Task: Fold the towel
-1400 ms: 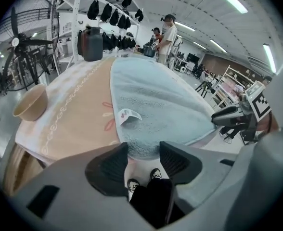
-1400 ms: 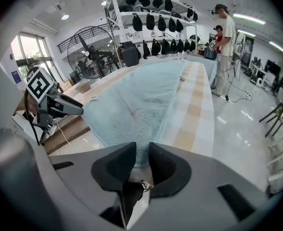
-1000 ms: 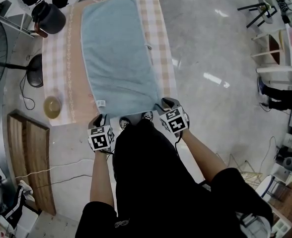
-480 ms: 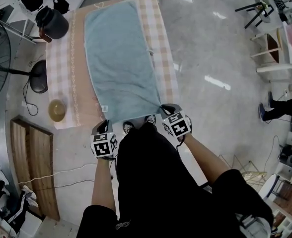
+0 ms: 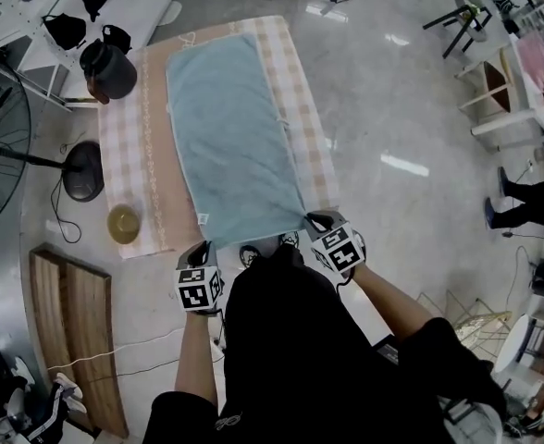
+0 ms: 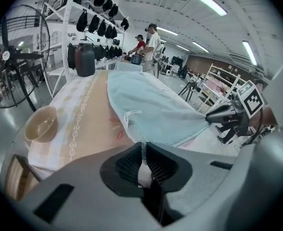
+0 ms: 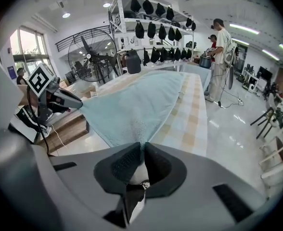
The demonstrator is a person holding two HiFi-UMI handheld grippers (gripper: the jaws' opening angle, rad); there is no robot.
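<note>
**Two corners pinched – towel's near end up off the table**

Both pairs of tongs are busy at the near end. The left tongs (image 6: 142, 147) have just been closing, and now the jaws sit tight on the near left corner of the pale blue towel (image 5: 235, 137), a sliver of cloth showing between the pads. It's the same on the other side: the right tongs (image 7: 142, 146) have just been closing too, and they are clamped on the near right corner. The near hem runs between the two grips, lifted at both ends.

A small white tag (image 5: 203, 217) pokes out of the left edge just past the grip. From there the towel lies flat, lengthwise down the checked cloth of the table (image 5: 135, 155), all the way to the far end.

A tan bowl (image 5: 123, 223) sits on the table left of the towel, apart from it. A dark pot (image 5: 107, 70) stands at the far left corner. Beyond the table are a big floor fan (image 7: 91, 52), a white rack (image 7: 151, 32) hung with dark items, and people (image 7: 223, 47) standing near the far end.
</note>
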